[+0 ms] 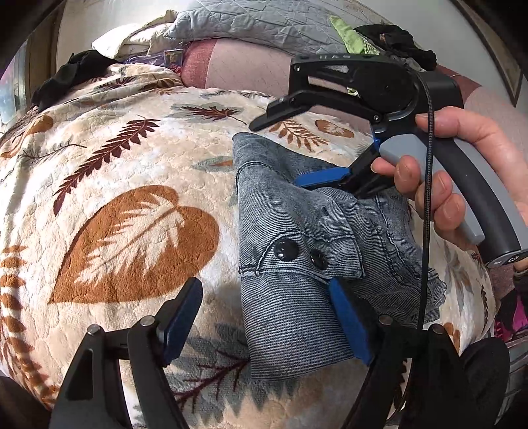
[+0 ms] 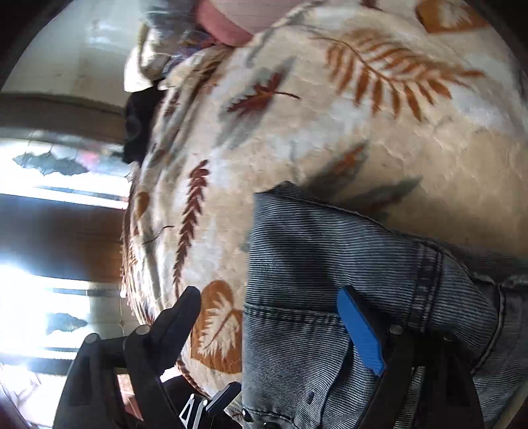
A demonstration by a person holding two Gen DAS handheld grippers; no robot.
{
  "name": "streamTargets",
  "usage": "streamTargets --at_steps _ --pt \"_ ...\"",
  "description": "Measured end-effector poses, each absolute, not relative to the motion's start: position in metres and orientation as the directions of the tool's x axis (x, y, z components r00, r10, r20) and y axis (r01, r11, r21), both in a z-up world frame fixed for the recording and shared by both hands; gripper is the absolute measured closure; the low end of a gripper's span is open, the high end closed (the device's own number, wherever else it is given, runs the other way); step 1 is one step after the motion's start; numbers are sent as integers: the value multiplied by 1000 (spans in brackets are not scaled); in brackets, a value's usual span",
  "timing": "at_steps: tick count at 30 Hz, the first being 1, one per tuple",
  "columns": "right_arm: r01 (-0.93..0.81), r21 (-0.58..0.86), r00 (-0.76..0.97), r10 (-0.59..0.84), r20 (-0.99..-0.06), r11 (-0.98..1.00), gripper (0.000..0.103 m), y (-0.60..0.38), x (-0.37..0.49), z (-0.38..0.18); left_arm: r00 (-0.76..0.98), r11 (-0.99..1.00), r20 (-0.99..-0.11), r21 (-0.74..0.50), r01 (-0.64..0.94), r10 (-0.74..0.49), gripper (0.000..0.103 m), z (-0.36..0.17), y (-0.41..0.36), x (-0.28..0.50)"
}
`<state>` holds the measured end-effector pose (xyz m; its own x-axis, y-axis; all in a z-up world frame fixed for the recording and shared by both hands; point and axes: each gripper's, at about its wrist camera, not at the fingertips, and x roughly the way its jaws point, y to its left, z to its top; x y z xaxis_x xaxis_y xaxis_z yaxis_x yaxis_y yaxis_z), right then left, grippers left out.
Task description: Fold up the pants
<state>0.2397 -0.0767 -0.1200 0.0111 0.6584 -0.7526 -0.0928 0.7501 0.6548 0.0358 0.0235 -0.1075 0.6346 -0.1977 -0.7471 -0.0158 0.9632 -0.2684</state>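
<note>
Lying bunched on leaf blanket (image 1: pixel 138 184): grey-blue pants (image 1: pixel 297 264), two buttons showing; both grippers' fingers spread.

One pair of grey-blue denim pants (image 1: pixel 297 264) lies folded into a bundle on one leaf-patterned fleece blanket (image 1: pixel 132 184). Two dark round buttons (image 1: pixel 286 249) sit side by side on the pants. Two grippers are over the pants: the left gripper (image 1: pixel 264 316) at their near edge, the right gripper (image 1: pixel 297 148) at their far edge, held by one visible hand (image 1: pixel 468 171). Beyond the pants, past the blanket's far edge, lie one grey quilted pillow (image 1: pixel 250 23), two black garments (image 1: pixel 66 76) and one green cloth (image 1: pixel 346 33).
</note>
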Motion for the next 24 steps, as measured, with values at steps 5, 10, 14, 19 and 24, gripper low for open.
streamTargets --at_steps 5,10,14,19,24 --pt "-229 580 77 608 -790 782 22 -62 253 -66 647 941 -721 -338 -20 -246 24 -100 30 31" --pt "-466 222 131 315 -940 857 22 -4 279 -53 758 944 -616 -331 1 -217 24 -72 36 15" --pt "-623 18 97 101 -990 782 35 31 280 -90 627 896 -715 -439 -57 -310 24 -106 43 32" --pt "-676 -14 48 25 -999 737 69 50 281 -116 619 899 -721 -435 -52 -313 24 -111 41 36" --pt "-688 -31 81 33 -996 725 92 49 275 -111 607 890 -723 -453 -58 -329 24 -117 41 37"
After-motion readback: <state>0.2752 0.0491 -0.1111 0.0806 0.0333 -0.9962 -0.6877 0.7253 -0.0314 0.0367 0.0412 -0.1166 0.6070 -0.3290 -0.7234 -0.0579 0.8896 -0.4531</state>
